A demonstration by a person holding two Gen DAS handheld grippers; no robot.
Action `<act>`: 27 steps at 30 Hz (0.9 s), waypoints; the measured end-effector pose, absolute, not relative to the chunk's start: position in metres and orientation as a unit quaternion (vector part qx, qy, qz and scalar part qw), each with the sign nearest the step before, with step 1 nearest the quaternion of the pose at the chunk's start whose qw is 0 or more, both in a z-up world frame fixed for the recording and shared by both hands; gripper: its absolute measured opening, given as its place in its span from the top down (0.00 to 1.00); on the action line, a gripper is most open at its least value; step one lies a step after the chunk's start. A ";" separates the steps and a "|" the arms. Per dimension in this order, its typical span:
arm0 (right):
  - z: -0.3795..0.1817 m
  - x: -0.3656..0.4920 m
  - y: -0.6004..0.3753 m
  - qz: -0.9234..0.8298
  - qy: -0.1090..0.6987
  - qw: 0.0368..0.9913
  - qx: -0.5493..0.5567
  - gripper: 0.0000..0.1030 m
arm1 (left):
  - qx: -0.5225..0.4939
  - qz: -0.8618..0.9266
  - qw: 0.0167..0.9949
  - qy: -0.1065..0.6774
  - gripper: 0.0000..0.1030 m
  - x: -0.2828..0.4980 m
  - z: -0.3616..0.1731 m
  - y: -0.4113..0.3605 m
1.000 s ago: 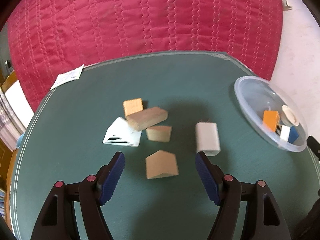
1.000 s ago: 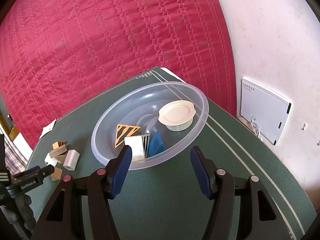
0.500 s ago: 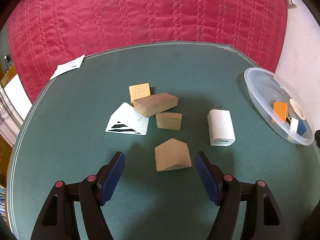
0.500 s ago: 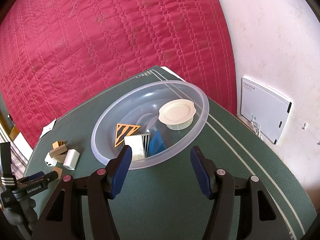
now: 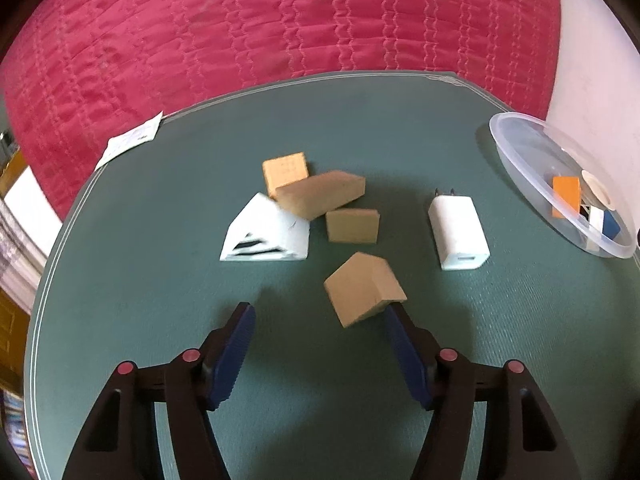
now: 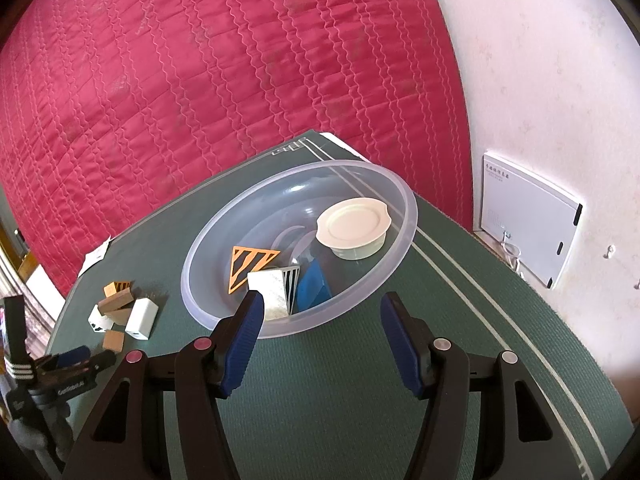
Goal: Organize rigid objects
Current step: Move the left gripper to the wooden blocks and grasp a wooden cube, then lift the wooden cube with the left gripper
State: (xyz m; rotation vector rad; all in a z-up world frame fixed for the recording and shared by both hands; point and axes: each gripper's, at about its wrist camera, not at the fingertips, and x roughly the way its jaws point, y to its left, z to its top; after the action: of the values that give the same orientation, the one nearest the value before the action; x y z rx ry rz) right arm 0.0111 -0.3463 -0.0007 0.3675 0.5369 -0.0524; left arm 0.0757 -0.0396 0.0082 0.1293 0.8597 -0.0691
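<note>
Sorting: we count approx 4 pcs in the bowl (image 6: 404, 216).
Left: 5 blocks + charger (image 5: 459, 232) on mat.
Left gripper (image 5: 318, 316): jaws spread, nearing house block (image 5: 362, 288).
Right gripper (image 6: 320, 312): jaws spread, empty.

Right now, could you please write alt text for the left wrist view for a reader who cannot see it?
The open left gripper hovers over a green table, just short of a house-shaped wooden block. Beyond lie more wooden blocks, a white striped wedge and a white charger; a clear bowl sits far right.
</note>
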 end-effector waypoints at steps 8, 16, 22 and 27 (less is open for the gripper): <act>-0.001 0.011 -0.345 -0.026 0.264 0.947 0.181 0.40 | 0.035 -0.056 0.904 0.422 0.50 0.096 0.009 -0.042; -0.002 0.011 -0.345 -0.027 0.264 0.948 0.177 0.40 | 0.014 -0.070 0.907 0.414 0.65 0.092 0.010 -0.043; -0.004 0.001 -0.338 -0.028 0.270 0.948 0.168 0.40 | 0.006 -0.068 0.912 0.405 0.66 0.085 0.013 -0.044; 0.011 -0.008 -0.312 0.006 0.264 0.953 0.150 0.40 | 0.007 -0.056 0.920 0.388 0.66 0.075 0.019 -0.039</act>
State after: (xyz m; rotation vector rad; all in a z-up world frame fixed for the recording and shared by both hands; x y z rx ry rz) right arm -0.0076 -0.3116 0.0110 0.3042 0.5355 0.0130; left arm 0.0751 -0.0393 0.0193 0.0141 0.7981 -0.1153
